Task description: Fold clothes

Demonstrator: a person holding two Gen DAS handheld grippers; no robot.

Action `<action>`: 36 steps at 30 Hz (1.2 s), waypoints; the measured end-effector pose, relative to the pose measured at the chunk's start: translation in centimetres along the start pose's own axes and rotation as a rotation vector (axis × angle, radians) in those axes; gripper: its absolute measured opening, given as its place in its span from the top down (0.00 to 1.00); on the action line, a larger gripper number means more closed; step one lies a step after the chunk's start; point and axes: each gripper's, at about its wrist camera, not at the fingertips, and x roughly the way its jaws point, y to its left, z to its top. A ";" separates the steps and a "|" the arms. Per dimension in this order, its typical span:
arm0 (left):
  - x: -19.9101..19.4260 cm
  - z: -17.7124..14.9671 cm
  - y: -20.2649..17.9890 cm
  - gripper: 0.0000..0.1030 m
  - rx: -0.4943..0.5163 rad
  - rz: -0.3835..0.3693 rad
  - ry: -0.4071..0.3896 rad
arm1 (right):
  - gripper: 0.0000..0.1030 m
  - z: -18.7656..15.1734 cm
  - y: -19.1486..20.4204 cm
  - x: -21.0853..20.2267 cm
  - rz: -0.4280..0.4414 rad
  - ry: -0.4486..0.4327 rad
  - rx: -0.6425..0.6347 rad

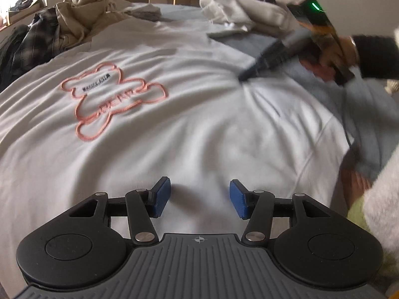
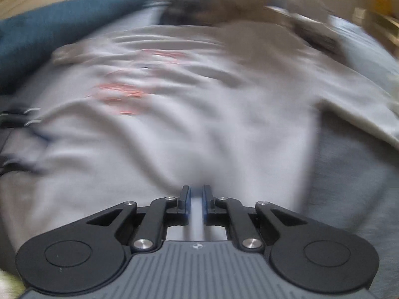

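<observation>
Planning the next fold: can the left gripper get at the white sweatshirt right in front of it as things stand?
Probably yes. The left gripper hangs open with nothing between its blue pads, and bare white sweatshirt lies directly ahead. The right gripper works farther off to the side, out of the way.

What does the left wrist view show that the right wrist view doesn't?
Only the left wrist view: a sharp look at the pink bear outline on the white sweatshirt, the right gripper pressing its tips into the cloth, the hand holding it, and the left gripper open with nothing between the pads. Only the right wrist view: the right gripper shut, seemingly on a strip of white cloth, and a blue pillow. Both: the sweatshirt spread on the bed and a heap of clothes behind it.
</observation>
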 end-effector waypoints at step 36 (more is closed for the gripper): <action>-0.5 -1.6 1.1 0.47 -0.054 -0.092 -0.030 | 0.99 15.7 11.1 13.8 0.136 -0.029 -0.271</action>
